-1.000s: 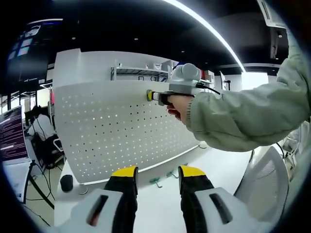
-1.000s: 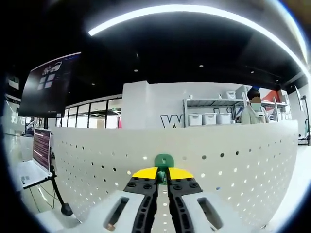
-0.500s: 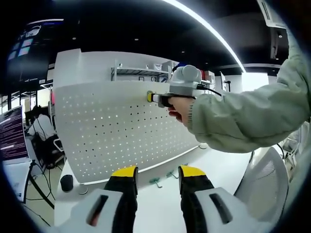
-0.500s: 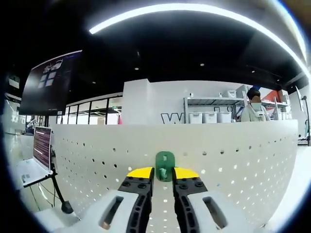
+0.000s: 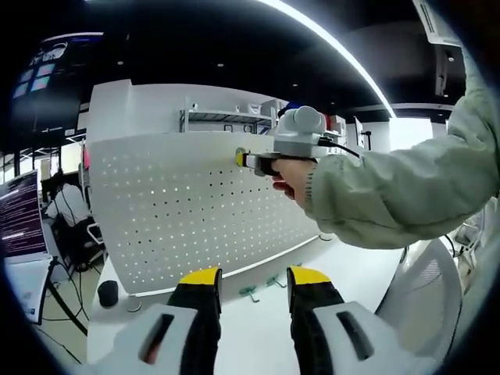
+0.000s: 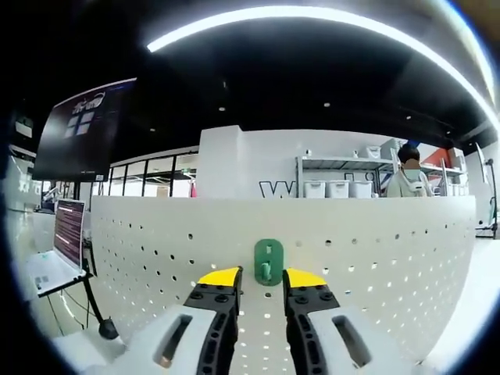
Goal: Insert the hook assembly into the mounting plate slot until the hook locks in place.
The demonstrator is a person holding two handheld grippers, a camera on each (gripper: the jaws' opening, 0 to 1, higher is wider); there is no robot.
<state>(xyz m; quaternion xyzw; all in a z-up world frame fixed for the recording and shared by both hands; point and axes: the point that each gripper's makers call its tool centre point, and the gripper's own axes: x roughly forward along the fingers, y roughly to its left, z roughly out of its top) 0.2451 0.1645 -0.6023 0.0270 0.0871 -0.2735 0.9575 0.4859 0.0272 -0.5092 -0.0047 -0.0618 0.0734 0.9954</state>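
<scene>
Hooks first: in the left gripper view, two spare green hooks [image 5: 258, 289] are lying on the white desk [image 5: 344, 266] at the foot of the upright pegboard mounting plate [image 5: 180, 211]. The left hand-held gripper [image 5: 251, 281] is hanging low in front of that desk with its yellow-tipped jaws apart and nothing between them, well clear of the board. Higher up, the right hand-held gripper [image 5: 241, 157] is coming in from the right in a person's hand [image 5: 291, 173], its yellow tip sitting right up against the top edge of the board.

Over in the right gripper view, the green hook [image 6: 268, 261] is sitting flat against the pegboard mounting plate [image 6: 391, 258], upright, just under the board's top edge. The right hand-held gripper [image 6: 262, 276] is showing its jaws apart, one yellow tip on either side of the hook's lower end; whether either tip is touching the hook, I cannot tell.

My read: the hook looks seated and the jaws are letting it go. To finish well, I'd draw straight back along the jaw line, without twisting or dragging sideways, so nothing levers the hook out of its holes. I'd also check that it is hanging square and not rocking before calling it locked, and keep the board and hook in frame.
</scene>
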